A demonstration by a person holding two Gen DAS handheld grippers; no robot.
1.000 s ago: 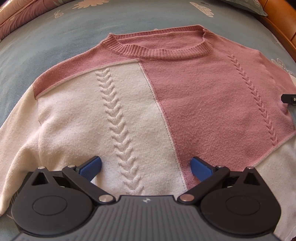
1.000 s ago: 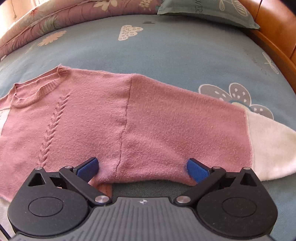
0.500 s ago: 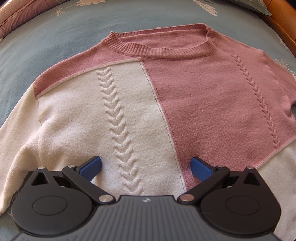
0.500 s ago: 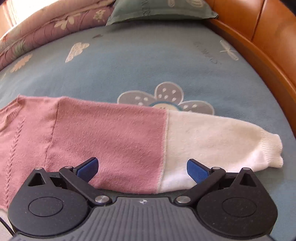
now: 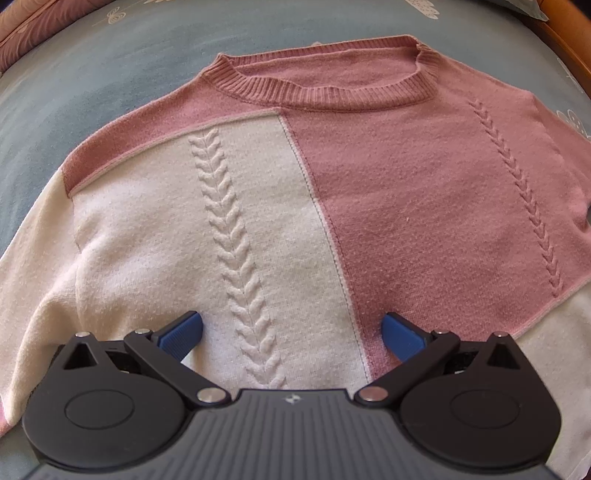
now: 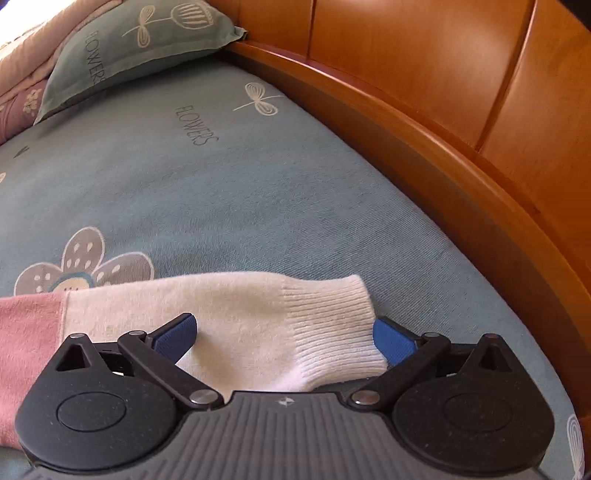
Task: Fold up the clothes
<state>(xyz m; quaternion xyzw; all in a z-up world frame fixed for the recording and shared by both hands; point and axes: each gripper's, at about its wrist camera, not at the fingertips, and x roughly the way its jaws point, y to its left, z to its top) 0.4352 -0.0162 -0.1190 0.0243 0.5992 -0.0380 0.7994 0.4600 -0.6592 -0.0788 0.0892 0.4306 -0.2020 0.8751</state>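
Observation:
A pink and cream knit sweater [image 5: 314,206] lies flat, front up, on the bed, its ribbed collar [image 5: 325,92] at the far side. My left gripper [image 5: 291,332] hovers open over the lower middle of the body, straddling the cream cable braid, nothing between its blue pads. In the right wrist view the sweater's sleeve [image 6: 207,314] stretches to the right, pink then cream, ending in a ribbed cuff [image 6: 332,325]. My right gripper [image 6: 284,336] stands open just over that cuff end, its right pad [image 6: 393,341] beside the cuff's edge.
The blue-grey bedsheet [image 6: 221,192] with flower prints lies under everything. A curved wooden bed frame [image 6: 461,177] runs close along the right. A green pillow [image 6: 136,44] and a pink quilt [image 5: 37,33] lie at the far side.
My right gripper has swept rightward along the sleeve, from the pink shoulder to the cream cuff. The left gripper has edged slightly closer over the body; both stay open.

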